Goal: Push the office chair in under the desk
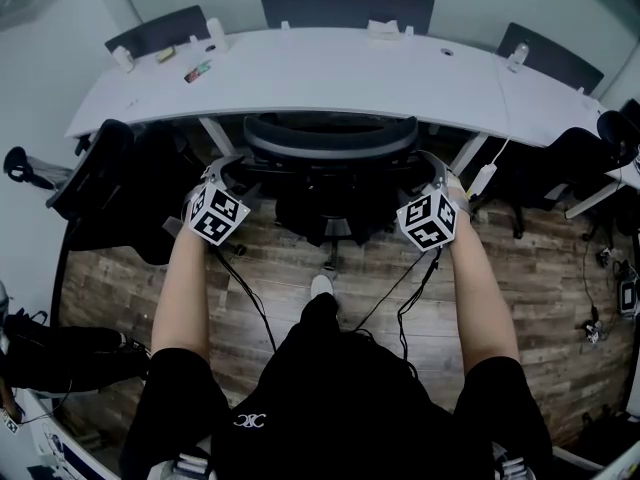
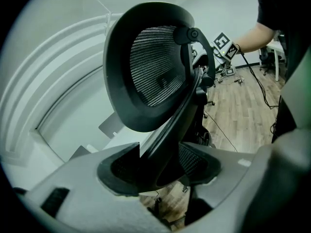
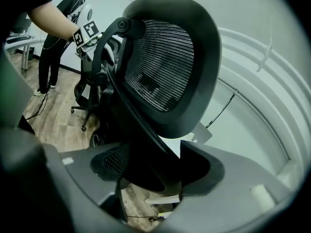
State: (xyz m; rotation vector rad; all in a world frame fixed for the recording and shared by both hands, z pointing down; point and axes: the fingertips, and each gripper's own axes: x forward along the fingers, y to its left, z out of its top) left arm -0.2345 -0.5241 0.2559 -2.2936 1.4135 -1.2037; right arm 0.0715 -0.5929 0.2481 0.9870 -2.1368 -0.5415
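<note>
A black mesh office chair (image 1: 330,136) stands at the near side of a long curved white desk (image 1: 330,73), its backrest rim just at the desk edge and its seat beneath. My left gripper (image 1: 228,168) is shut on the left side of the backrest frame, and my right gripper (image 1: 432,166) is shut on the right side. In the left gripper view the jaws (image 2: 158,166) clamp the dark frame bar below the mesh backrest (image 2: 155,72). The right gripper view shows the same from the other side: jaws (image 3: 155,171) shut on the frame, mesh backrest (image 3: 160,67) above.
Dark chairs (image 1: 345,8) line the desk's far side. Other black chairs stand at the left (image 1: 100,178) and right (image 1: 590,158). A white power strip (image 1: 483,180) hangs at the desk's right leg. Cables trail over the wooden floor (image 1: 540,268). Small items (image 1: 197,71) lie on the desk.
</note>
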